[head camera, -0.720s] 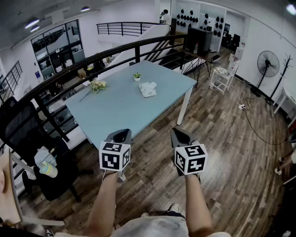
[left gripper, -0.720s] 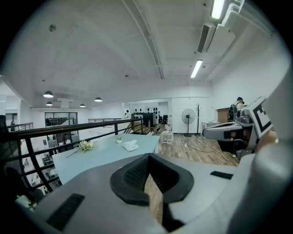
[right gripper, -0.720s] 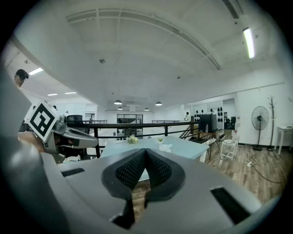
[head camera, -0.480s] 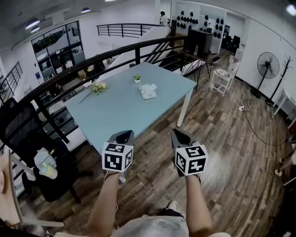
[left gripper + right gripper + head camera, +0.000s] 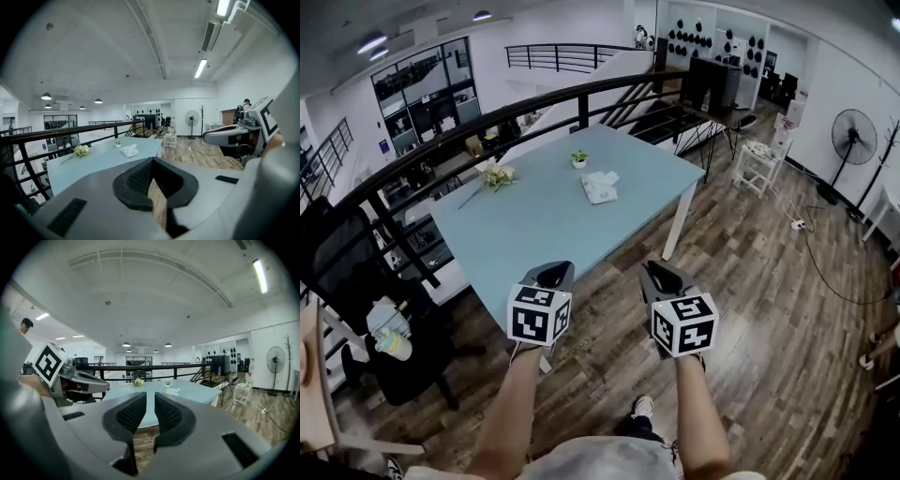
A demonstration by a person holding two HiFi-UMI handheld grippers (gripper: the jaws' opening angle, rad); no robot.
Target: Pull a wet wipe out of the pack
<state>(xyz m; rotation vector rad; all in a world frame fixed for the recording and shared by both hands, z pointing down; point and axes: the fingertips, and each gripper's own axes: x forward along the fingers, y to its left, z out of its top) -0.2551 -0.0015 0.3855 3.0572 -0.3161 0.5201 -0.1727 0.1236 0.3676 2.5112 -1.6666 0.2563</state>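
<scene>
The white wet wipe pack (image 5: 600,185) lies on the far part of the light blue table (image 5: 534,230), and it is small in the left gripper view (image 5: 129,150) and the right gripper view (image 5: 172,391). Both grippers are held side by side over the wooden floor, well short of the table. My left gripper (image 5: 551,273) points at the table's near edge, and its pads meet at the tips (image 5: 151,164) with nothing in them. My right gripper (image 5: 661,274) shows a narrow slit between its pads (image 5: 150,400), also with nothing in it.
A bunch of flowers (image 5: 498,174) and a small potted plant (image 5: 577,156) stand on the table behind the pack. A dark railing (image 5: 441,150) runs behind the table. An office chair (image 5: 356,281) is at the left and a standing fan (image 5: 853,131) at the right.
The head view has shifted a little and a foot now shows on the floor below the arms. Both grippers stay side by side, with their jaws unchanged.
</scene>
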